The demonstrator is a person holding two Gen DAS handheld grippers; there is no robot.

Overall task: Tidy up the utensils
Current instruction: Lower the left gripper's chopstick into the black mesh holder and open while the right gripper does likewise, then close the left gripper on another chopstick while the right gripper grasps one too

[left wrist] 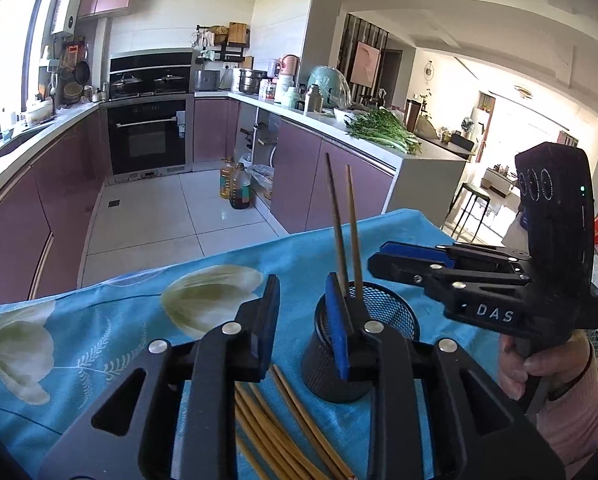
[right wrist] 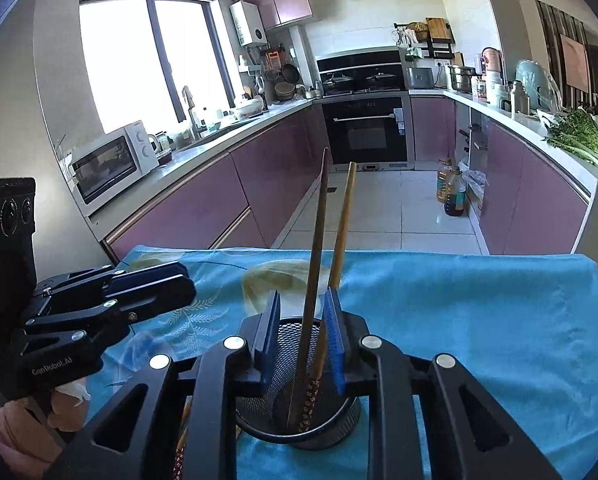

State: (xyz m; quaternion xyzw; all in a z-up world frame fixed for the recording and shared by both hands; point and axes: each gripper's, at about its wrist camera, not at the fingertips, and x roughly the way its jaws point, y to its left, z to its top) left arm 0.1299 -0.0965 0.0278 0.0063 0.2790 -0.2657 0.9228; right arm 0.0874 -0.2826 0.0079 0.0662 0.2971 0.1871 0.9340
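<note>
Now: two chopsticks in, the rest to go

Upright in the cup (right wrist: 299,420) stand two chopsticks (right wrist: 319,264), leaning a little, between my right gripper (right wrist: 302,344) fingers, which are spread and touch neither as far as I can tell. My left gripper (left wrist: 303,320) is spread too, holding nothing, over the loose chopsticks (left wrist: 283,432) lying on the cloth (left wrist: 99,320) just beside the cup. I judge the drop done; next I must lower the left, pinch a stick, and lift it clear of the cup's rim. Open cloth lies right of the cup; the table's far edge is near.
</note>
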